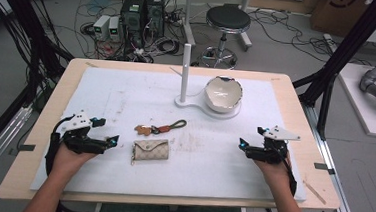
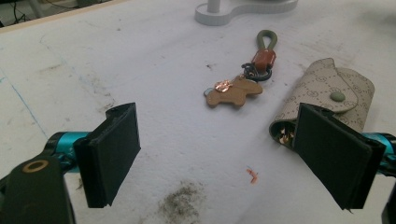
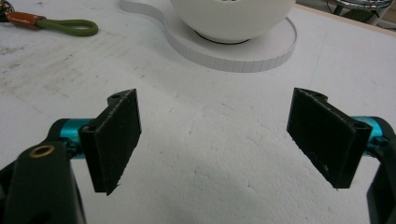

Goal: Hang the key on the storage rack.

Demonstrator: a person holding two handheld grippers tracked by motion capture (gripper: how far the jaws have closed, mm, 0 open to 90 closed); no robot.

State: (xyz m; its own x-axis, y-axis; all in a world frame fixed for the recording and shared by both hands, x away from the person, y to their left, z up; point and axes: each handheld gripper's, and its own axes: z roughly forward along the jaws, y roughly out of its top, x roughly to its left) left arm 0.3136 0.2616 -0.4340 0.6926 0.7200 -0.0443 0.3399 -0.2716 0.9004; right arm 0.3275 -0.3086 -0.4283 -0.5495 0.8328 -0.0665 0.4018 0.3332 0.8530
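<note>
Left gripper (image 1: 107, 141): jaws spread, empty, beside pouch (image 1: 151, 149) | right gripper (image 1: 247, 145): jaws spread, empty | keychain (image 1: 160, 128): on bench (image 1: 296, 108), above pouch

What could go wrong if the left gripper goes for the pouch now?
1. The pouch lies off to one side of the open left gripper, beside one jaw, not between them; closing now would likely miss or shove it.
2. The keychain lies close by and could be dragged along.
3. The pouch's open end shows loose bits that may spill.
</note>
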